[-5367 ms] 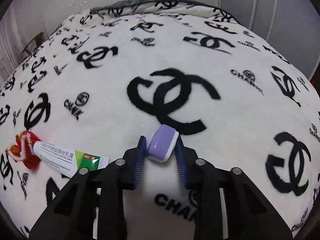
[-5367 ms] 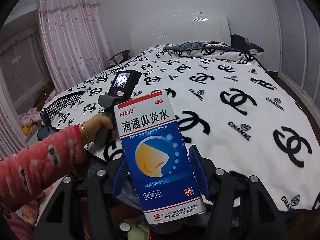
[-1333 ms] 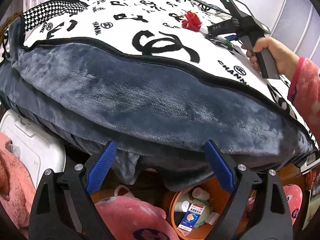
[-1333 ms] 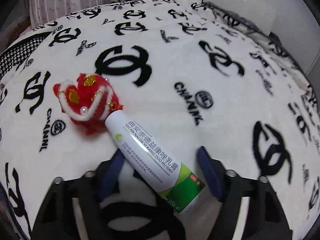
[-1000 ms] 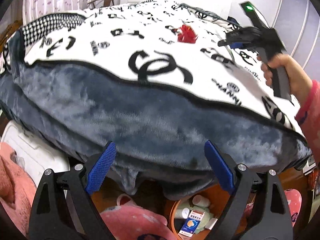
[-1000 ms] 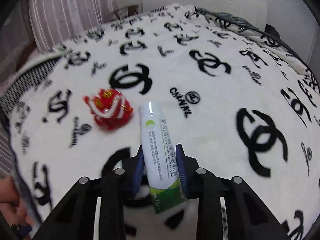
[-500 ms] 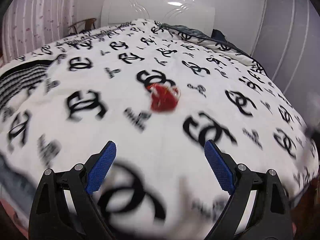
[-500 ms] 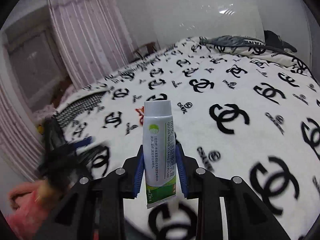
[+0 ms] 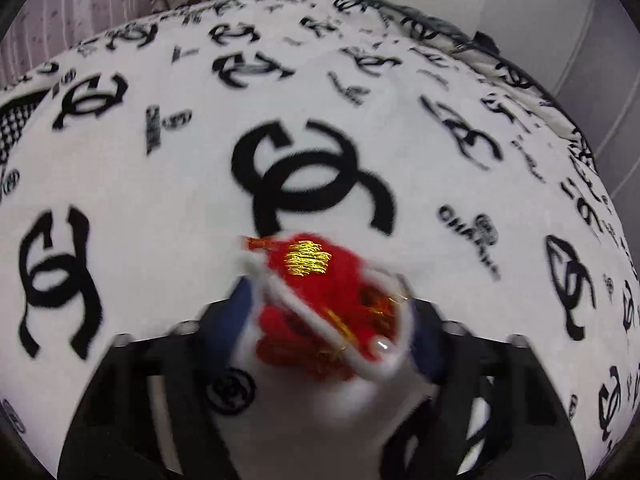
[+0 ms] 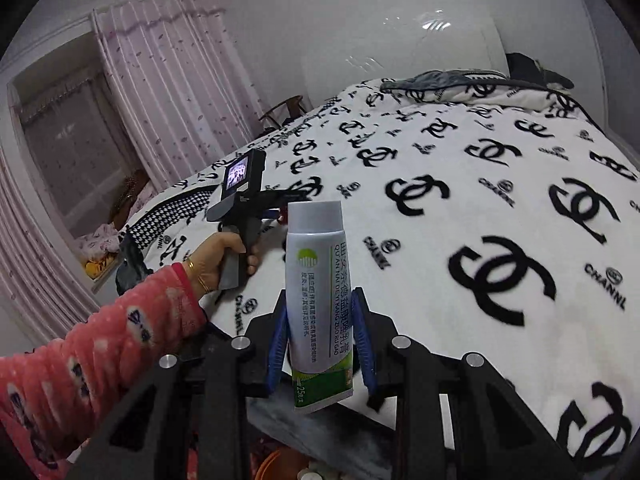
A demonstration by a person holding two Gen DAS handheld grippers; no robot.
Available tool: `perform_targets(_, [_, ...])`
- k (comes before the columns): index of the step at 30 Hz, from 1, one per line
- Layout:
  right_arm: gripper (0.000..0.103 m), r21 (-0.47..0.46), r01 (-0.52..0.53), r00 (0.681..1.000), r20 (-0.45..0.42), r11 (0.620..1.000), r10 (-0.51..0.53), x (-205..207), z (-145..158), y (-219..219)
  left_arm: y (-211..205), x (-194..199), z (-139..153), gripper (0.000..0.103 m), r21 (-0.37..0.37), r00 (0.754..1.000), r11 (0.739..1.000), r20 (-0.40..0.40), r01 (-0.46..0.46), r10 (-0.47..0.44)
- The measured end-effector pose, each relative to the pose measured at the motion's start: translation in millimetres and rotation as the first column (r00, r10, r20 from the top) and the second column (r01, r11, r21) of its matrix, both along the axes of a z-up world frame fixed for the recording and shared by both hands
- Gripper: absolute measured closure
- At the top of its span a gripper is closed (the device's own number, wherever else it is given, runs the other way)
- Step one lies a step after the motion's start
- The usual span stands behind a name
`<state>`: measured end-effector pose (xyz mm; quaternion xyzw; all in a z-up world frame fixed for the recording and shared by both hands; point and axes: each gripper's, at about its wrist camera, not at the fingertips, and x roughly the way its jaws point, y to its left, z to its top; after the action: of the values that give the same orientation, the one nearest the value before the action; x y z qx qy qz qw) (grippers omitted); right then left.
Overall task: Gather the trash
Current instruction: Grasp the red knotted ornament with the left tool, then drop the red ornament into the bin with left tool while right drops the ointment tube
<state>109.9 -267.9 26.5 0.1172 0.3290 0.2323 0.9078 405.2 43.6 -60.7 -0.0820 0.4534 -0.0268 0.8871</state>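
While the left gripper (image 9: 324,316) closes its jaws around the red plush ornament (image 9: 320,304) lying on the logo blanket (image 9: 160,208), the pads appear at its flanks; firm contact is blurred. Ornament looks light, soft, squashy: take it across the body, not the trim. Right gripper (image 10: 322,344) pinches the ointment tube (image 10: 318,300) upright above the blanket's near edge.

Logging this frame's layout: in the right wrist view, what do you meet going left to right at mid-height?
Pink curtain → person's hand gripping the left claw handle → ointment tube in the right claw → logo-print blanket.
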Motion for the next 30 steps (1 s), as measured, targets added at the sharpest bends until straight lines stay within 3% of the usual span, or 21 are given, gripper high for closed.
perform_targets(4, [0.073,0.018,0.012,1.0,-0.01,1.0,-0.011,1,-5,-3,6,-11,9,0.065,-0.015,0.999,1.0,0.024,0.025,-0.025])
perform_targets(11, [0.073,0.033,0.016,1.0,-0.004,0.999,-0.016,-12,-6,2,14,-50,43,0.067,0.01,0.991,0.997,0.109,0.083,-0.083])
perform_targets(17, [0.073,0.019,0.006,1.0,0.01,1.0,-0.006,-36,1,9,22,-123,80,0.067,-0.039,0.969,0.985,0.191,0.166,-0.156])
perform_targets(23, [0.073,0.001,-0.001,1.0,0.01,1.0,0.001,-70,2,16,4,-232,105,0.067,-0.018,0.917,0.948,0.261,0.318,-0.303])
perform_targets(30, [0.073,0.001,-0.018,1.0,-0.005,1.0,0.018,-110,-14,26,-22,-329,84,0.067,-0.035,0.87,0.888,0.222,0.459,-0.441])
